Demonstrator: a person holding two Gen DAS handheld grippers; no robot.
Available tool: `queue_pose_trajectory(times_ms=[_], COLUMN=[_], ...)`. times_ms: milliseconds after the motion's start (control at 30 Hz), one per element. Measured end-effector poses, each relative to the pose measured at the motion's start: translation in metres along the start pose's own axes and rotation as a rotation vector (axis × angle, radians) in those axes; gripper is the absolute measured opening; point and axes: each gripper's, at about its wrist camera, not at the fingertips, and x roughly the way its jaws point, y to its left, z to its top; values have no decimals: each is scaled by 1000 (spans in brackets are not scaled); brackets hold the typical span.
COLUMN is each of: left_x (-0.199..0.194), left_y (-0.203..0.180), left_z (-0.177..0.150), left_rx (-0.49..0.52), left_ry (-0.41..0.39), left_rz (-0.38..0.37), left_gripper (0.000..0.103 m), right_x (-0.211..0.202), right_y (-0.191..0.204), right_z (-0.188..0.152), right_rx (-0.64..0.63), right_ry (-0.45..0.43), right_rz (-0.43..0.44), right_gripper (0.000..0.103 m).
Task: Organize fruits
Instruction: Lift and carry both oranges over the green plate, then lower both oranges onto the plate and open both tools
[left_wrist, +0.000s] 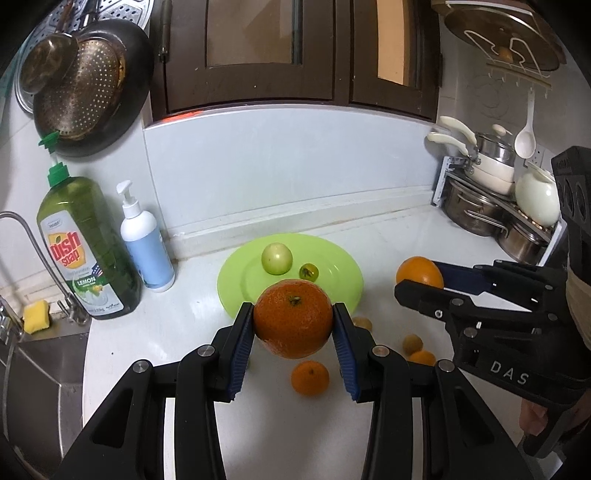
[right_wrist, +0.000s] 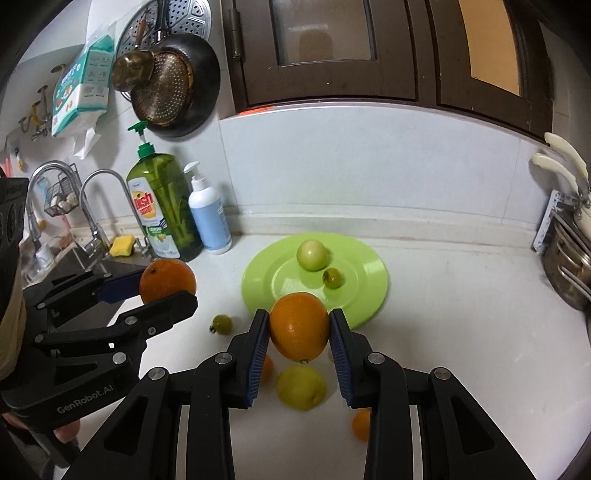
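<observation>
Held fruit, left: mandarin (left_wrist: 293, 317), rough-skinned, stem end up, pinched between the pads of the left claw (left_wrist: 294, 318), lifted off the table (left_wrist: 406, 229).
Held fruit, right: orange (right_wrist: 299, 326), smooth, long axis upright, pinched by the right claw (right_wrist: 299, 328), also off the table.
Key relation: green plate (left_wrist: 332, 254) lies at 12 o'clock from the left claw, just beyond the mandarin; from the right claw it lies at about 1 o'clock, its near rim just behind the orange. Judged about equally near to both.
Plate contents: pale green fruit (left_wrist: 277, 258); small dark green fruit (left_wrist: 308, 272) at its 4 o'clock.
Loose on table: small orange fruit (left_wrist: 309, 377); yellow-green fruit (right_wrist: 301, 387); small green fruit (right_wrist: 221, 324).
Writing: bottle (left_wrist: 86, 247) reads "dish soap", "LEMON"; left claw body "GenRobot.AI"; right claw body "DAS".
Unlabelled: white pump bottle (left_wrist: 146, 240).
</observation>
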Motion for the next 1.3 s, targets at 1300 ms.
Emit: queue_pose_trajectory(times_ms=[1300], left_x=[205], left_y=[29], left_z=[32], left_rx=[-12], left_ry=[320], left_rz=[-5], left_gripper=[41], right_x=[193], right_y=[-79], right_z=[35], right_rx=[37], right_ry=[306], right_rz=[-61], right_gripper=[34])
